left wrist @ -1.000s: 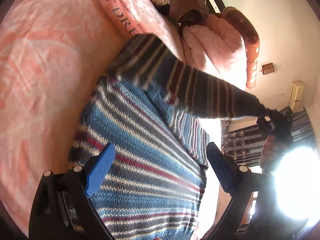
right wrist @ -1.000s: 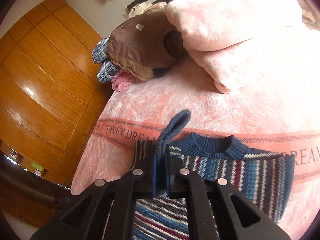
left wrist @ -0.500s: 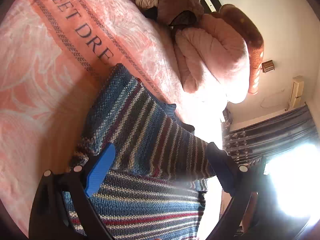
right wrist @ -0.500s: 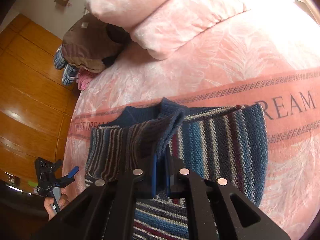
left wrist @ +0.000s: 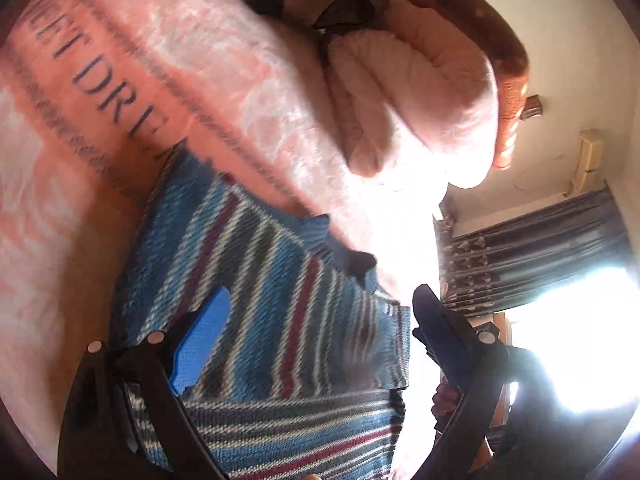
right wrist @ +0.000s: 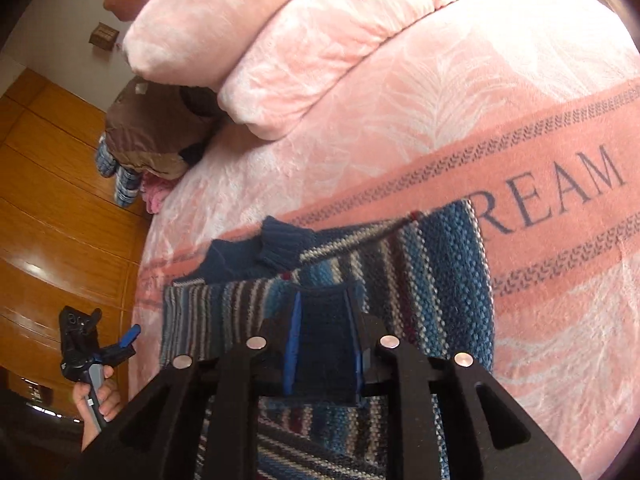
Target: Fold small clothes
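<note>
A small striped knit sweater [right wrist: 436,264] lies on the pink bed blanket [right wrist: 400,120], just below the band with the big dark letters [right wrist: 556,188]. Its stripes are blue, white, grey and dark red. One sleeve [left wrist: 304,312] is folded across the body of the sweater. The dark blue collar [right wrist: 256,252] points toward the pillows.

The right gripper [right wrist: 326,344] is over the sweater. Its two fingers are a little apart, and the dark blue cuff [right wrist: 324,320] sits between them. I cannot tell if the fingers touch it.

The left gripper [left wrist: 320,320] is wide open and holds nothing. It is above the folded sleeve in its own view. In the right wrist view a hand [right wrist: 98,396] holds it near the left edge of the bed.

A pink pillow [right wrist: 248,28] and a brown bundle of clothes [right wrist: 156,132] lie at the far end of the bed.
</note>
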`<state>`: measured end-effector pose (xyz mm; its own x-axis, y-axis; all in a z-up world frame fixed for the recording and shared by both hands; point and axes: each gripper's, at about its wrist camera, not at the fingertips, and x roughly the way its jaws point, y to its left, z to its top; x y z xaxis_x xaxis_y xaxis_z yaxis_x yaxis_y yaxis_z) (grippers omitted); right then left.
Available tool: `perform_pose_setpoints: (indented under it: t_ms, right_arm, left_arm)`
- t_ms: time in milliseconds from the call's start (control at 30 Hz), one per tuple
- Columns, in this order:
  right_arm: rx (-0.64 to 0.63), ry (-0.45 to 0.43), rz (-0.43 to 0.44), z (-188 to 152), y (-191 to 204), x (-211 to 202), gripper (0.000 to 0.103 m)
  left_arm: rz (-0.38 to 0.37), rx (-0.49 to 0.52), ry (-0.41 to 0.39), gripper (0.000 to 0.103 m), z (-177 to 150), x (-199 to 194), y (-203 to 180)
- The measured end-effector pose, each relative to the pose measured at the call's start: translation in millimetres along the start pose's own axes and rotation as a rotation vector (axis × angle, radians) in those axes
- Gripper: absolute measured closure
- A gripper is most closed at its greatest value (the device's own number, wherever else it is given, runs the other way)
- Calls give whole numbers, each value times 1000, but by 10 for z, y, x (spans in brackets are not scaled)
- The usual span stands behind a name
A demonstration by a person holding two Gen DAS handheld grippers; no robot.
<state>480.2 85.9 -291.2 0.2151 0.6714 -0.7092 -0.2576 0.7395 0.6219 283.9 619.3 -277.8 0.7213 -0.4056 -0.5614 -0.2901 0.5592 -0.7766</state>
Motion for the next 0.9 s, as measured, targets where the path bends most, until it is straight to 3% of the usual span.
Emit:
perform_pose_setpoints:
  t_ms: [100, 233, 333, 367, 400, 433, 500, 567, 600, 633, 700, 733, 767, 800, 900]
  right_arm:
    - [37, 34, 76, 31, -45, 102, 72]
    - [49, 168, 73, -154, -220, 473, 73]
    - [22, 182, 48, -229, -366, 597, 103]
    - [47, 184, 71, -225, -387, 563, 101]
    - [59, 179, 93, -220, -381, 496, 98]
    - [52, 169, 119, -232, -348, 410, 88]
    - [21, 178, 173, -320, -296, 296, 85]
    - [3, 207, 170, -437, -326, 310, 85]
    - [1, 221, 143, -496, -370, 369, 89]
    - [4, 222, 126, -542, -420, 411, 101]
    - [24, 216, 125, -559, -460, 407, 103]
    - [27, 215, 123, -541, -421, 360, 101]
    - [14, 206, 129, -532, -358, 281, 88]
    - [-2, 198, 145, -539, -303, 197, 84]
    - [-27, 191, 134, -670, -328, 60, 81]
  left_arm:
    - [40, -9, 47, 11, 151, 265, 48]
    - [141, -16, 123, 11, 139, 656, 265]
    - [208, 1, 142, 11, 63, 802, 430]
    - [200, 7, 138, 11, 45, 760, 378]
    - [143, -1, 140, 11, 7, 691, 321]
    - [76, 9, 152, 11, -64, 610, 237]
    - [8, 85, 179, 11, -263, 462, 93]
    - [21, 99, 218, 11, -440, 447, 113]
    - [48, 103, 236, 11, -504, 486, 163]
    - [89, 110, 250, 11, -552, 539, 231]
    - [115, 109, 258, 12, -615, 582, 324]
    - [111, 90, 253, 12, -615, 529, 308]
    - [60, 78, 245, 12, -613, 455, 266]
    - [7, 88, 235, 11, -624, 367, 214]
    - [32, 108, 218, 11, -701, 273, 255]
